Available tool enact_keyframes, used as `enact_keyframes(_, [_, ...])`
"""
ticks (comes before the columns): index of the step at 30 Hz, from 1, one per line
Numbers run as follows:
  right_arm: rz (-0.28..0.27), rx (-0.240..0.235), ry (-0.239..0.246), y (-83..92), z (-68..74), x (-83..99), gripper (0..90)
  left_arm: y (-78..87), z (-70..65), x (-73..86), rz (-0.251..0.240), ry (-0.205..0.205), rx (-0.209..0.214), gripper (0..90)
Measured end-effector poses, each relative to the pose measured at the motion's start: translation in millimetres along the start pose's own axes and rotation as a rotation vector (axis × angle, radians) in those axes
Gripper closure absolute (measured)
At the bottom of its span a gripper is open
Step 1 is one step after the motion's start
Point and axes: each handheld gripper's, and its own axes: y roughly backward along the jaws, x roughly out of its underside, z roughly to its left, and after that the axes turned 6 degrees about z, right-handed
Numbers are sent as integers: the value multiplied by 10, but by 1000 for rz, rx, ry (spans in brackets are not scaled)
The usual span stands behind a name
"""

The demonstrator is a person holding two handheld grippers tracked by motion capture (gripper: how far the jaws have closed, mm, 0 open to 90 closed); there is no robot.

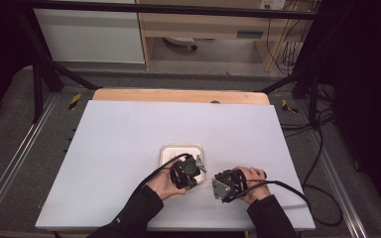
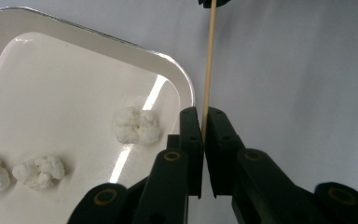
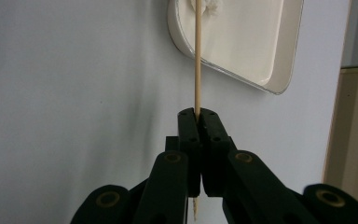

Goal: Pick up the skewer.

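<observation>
A thin wooden skewer (image 2: 209,60) runs between my two grippers just in front of a white tray (image 1: 181,147). My left gripper (image 2: 204,119) is shut on one end of it, beside the tray's corner (image 2: 182,79). My right gripper (image 3: 197,116) is shut on the skewer (image 3: 197,60) near its other end, with the stick pointing toward the tray (image 3: 289,46). Three white puffy pieces lie in the tray, one (image 2: 136,125) close to the left jaws and two (image 2: 39,171) farther off. In the high view the left gripper (image 1: 197,177) and right gripper (image 1: 215,183) face each other closely.
The white table top (image 1: 119,148) spreads wide around the tray. A wooden strip (image 1: 178,95) runs along its far edge. Black cables (image 1: 297,191) trail from the right gripper off the table's right side. Metal rails and dark frame legs flank the table.
</observation>
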Motion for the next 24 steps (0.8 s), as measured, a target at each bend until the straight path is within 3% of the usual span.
enact_keyframes(4, [-5,0,8,-1,0,-3,893,-32,-8,-38,4,3,3,833])
enact_keyframes(15, [-5,10,18,28,1,-8,889,-42,-56,-91,47,-13,8,887])
enact_keyframes(24, [-15,21,-4,61,-13,-5,875,-4,-81,-71,16,-18,-9,892])
